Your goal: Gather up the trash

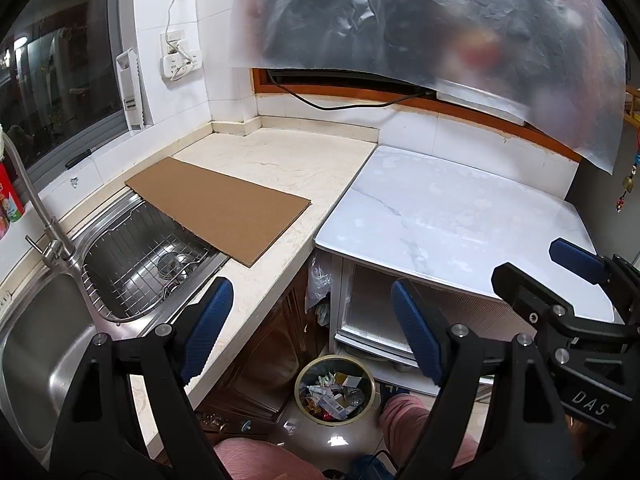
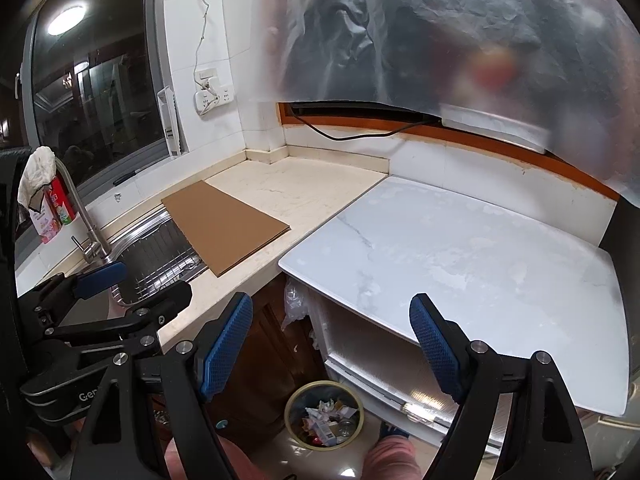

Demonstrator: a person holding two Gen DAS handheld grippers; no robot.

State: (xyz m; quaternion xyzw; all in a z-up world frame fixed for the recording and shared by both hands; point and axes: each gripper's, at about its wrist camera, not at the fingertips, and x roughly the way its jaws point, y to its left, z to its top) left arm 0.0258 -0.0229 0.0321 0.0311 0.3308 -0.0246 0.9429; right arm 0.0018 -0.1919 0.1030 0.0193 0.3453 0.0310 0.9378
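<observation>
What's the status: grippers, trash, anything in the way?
Left gripper open, empty. Right gripper open, empty. Trash bin on floor, holding scraps. Cardboard sheet overhangs sink.

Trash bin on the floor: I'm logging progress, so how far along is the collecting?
Done: the bin holds wrappers and scraps, and no litter shows on the white table. In hand: nothing; left gripper and right gripper are open. Left: perhaps the cardboard sheet over the sink.

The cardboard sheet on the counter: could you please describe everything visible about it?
The cardboard sheet is flat, brown, rectangular and plain, with no print or folds showing. It lies flat on the beige counter, its near-left part overhanging the metal sink and its wire rack. Nothing rests on it, and neither gripper touches it.
</observation>
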